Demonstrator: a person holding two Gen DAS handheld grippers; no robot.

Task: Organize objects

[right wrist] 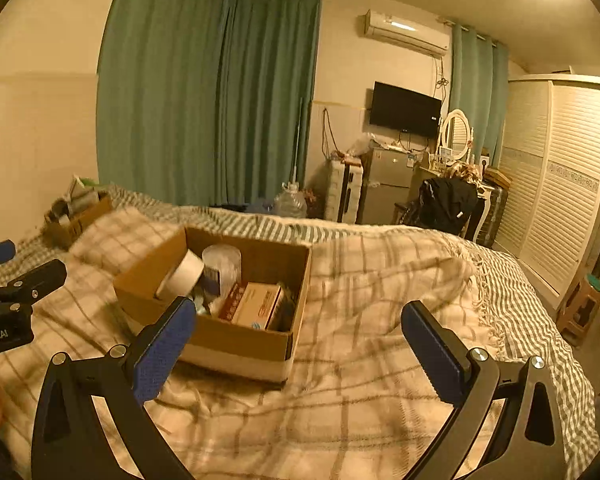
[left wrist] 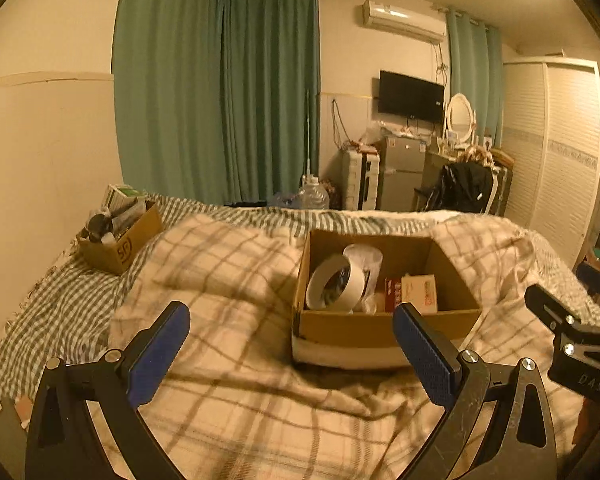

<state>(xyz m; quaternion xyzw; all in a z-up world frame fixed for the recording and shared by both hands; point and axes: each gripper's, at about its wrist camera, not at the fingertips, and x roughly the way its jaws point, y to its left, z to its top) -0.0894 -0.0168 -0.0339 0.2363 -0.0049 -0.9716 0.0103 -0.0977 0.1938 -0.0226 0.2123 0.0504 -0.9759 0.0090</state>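
An open cardboard box [left wrist: 384, 326] sits on the plaid blanket on the bed; it also shows in the right wrist view [right wrist: 236, 330]. Inside it lie a white tape roll [left wrist: 334, 284], a clear plastic cup [left wrist: 366, 258] and small printed cartons [left wrist: 418, 292]. A second cardboard box [left wrist: 120, 246] full of items stands at the bed's far left by the wall. My left gripper [left wrist: 292, 320] is open and empty, hovering in front of the near box. My right gripper [right wrist: 300, 320] is open and empty, to the right of that box.
The plaid blanket [left wrist: 228, 280] is rumpled over a striped sheet [right wrist: 512, 280]. Beyond the bed are green curtains [left wrist: 220, 92], a water jug [left wrist: 314, 196], a small fridge [left wrist: 402, 172], a chair with black clothing [left wrist: 460, 188] and a white wardrobe [right wrist: 560, 184].
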